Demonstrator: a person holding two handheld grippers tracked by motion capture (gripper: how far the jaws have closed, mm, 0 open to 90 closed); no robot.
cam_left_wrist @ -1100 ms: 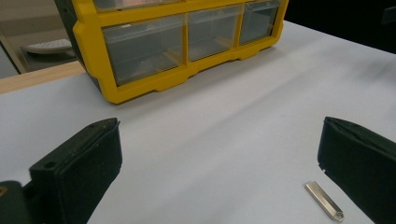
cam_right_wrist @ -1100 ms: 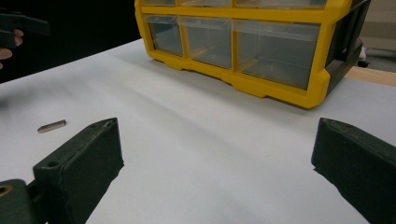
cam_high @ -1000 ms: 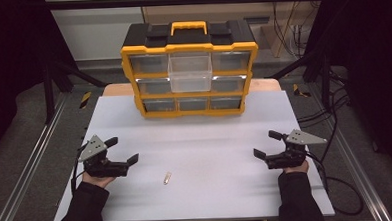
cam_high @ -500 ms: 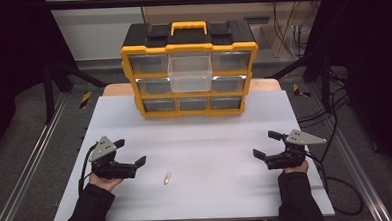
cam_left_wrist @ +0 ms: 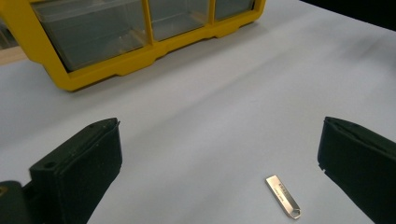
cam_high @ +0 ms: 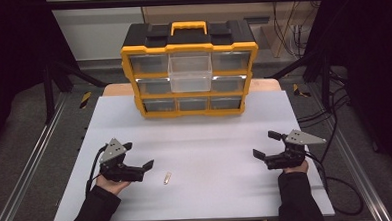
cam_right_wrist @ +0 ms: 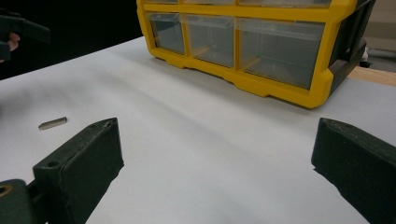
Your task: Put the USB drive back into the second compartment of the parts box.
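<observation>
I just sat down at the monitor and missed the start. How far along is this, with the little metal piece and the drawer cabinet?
Done: one clear drawer of the yellow cabinet already sticks out. In hand: nothing is gripped; the left gripper, jaws open, sits beside the small metal tab, which lies flat on the white table. The right gripper is open, off to the side. Left: probably picking up the tab and putting it in the drawer.

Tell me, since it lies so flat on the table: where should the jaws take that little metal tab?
Probably across the metal tab's narrow width at mid-length, coming down from above with the left gripper, already open beside it. It is a thin flat strip lying on the white table, so only its long edges offer the jaws purchase.
</observation>
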